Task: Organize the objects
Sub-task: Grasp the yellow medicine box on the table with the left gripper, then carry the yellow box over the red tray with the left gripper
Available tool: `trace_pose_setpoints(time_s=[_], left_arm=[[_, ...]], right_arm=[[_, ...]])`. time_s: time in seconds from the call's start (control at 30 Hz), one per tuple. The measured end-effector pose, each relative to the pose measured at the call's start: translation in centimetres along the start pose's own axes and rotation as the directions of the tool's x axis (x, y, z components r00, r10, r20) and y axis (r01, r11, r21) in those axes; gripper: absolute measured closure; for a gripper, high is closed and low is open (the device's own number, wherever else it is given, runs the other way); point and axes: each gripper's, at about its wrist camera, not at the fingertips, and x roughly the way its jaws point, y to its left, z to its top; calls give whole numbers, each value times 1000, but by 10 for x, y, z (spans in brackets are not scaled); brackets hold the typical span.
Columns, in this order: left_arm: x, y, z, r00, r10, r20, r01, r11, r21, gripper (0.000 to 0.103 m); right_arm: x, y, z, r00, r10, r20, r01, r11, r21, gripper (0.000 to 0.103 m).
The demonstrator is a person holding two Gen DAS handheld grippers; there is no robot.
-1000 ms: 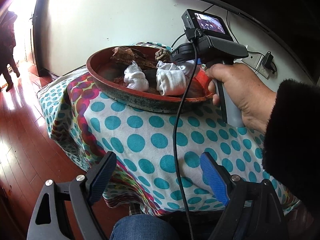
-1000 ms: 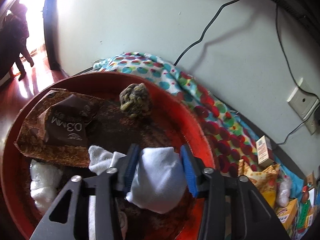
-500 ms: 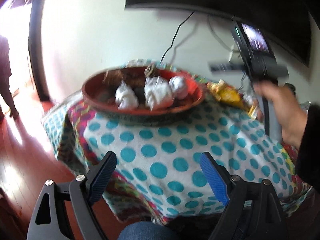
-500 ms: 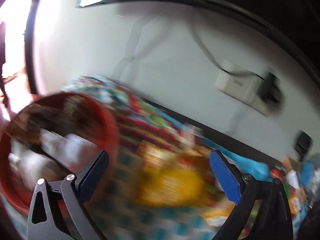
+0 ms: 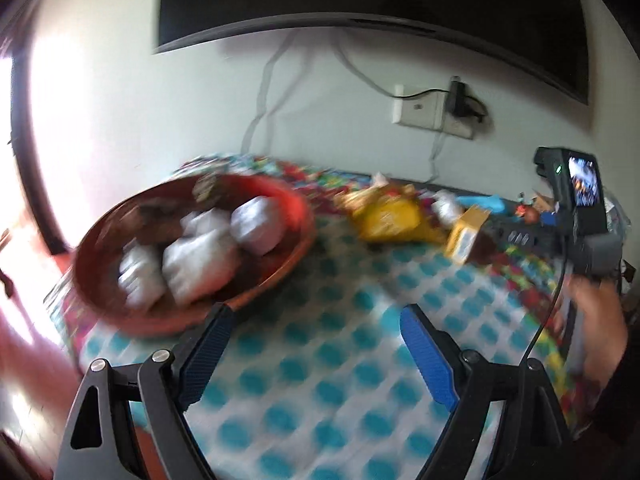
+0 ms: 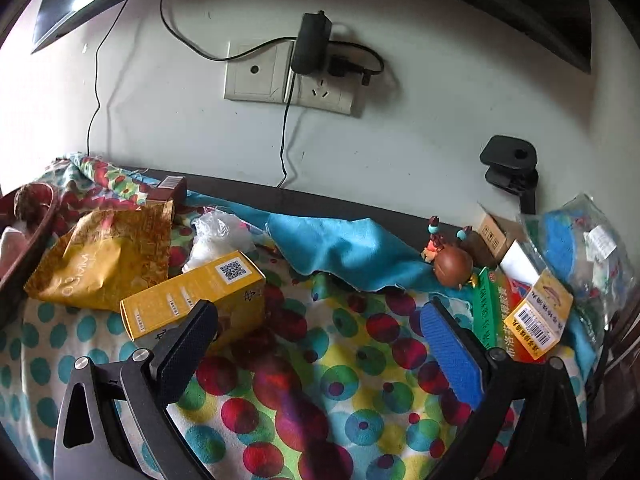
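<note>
A red bowl [image 5: 292, 208] at the table's left holds several white cloth bundles [image 5: 200, 260] and brown wrappers. My left gripper [image 5: 314, 320] hovers open over the teal-dotted tablecloth [image 5: 340, 380] near the bowl's rim, with nothing between its fingers; this view is blurred. My right gripper [image 6: 318, 320] is open and empty above the coloured-dot cloth. Its left finger [image 6: 188, 344] stands in front of a yellow box [image 6: 192, 300]. A yellow-brown snack bag [image 6: 100, 260] and a white plastic bundle [image 6: 216, 236] lie behind the box.
A crumpled blue cloth [image 6: 340, 252], a round brown figurine [image 6: 452, 266], a green packet [image 6: 486, 312], a barcoded yellow card [image 6: 538, 316] and a clear bag [image 6: 580, 248] crowd the right side. A wall socket [image 6: 288, 80] with cables and a black clamp [image 6: 510, 168] sit behind.
My right gripper opened, left the white bundle in the bowl and swung right over the cluttered side. My left gripper moved right and rose a little, staying open.
</note>
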Motion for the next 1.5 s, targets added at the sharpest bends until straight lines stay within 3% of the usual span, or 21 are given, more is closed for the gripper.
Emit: trace_pose_setpoints(time_s=[0.17,0.23,0.37,0.53,0.63,0.67,0.7,0.77,0.8,0.83,0.97,1.0,1.2,1.5], left_arm=[[40,-59,26,999,-32,-29,35,995,95,15],[59,-84,31,995,-81,-59,88,989,119,15],[92,-123,37,991,-103,-85,118,975,186,15],[130,-154,47,982,-157,-107,185,922,341,15],[149,-159,55,962,-219,-161,265,885,382,15],[157,-162,57,961,-208,-185,266,877,399,15],[167,-161,58,956,-200,-212,273,872,407,17],[175,-158,60,942,-234,-242,315,864,392,30],[177,-157,62,939,-243,-244,325,861,391,46],[179,-156,62,933,-255,-255,339,862,378,62],[180,-157,62,922,-279,-269,363,865,346,67],[178,-159,61,927,-275,-256,354,865,354,69],[156,-158,64,943,-273,-193,323,892,317,70],[136,-139,56,976,-151,-158,186,955,232,70]], right_arm=[[18,-13,1,996,0,-85,4,999,51,2],[19,-31,-1,996,-5,-89,18,990,141,2],[25,-70,-9,988,-53,-144,98,941,324,2],[24,-79,-13,987,-58,-152,112,921,374,2],[22,-77,-11,989,-51,-142,100,925,366,2],[22,-77,-11,988,-48,-146,99,926,365,2],[24,-77,-10,987,-42,-153,97,925,366,2],[28,-78,-10,985,-31,-167,92,924,372,2],[29,-79,-10,985,-25,-173,89,923,374,2],[30,-79,-10,984,-21,-176,87,923,374,2],[31,-75,-9,982,-23,-185,89,931,355,2],[31,-75,-8,982,-25,-186,90,932,352,2],[32,-72,-8,981,-37,-190,101,936,338,2],[32,-59,-2,978,-83,-193,133,956,263,2]])
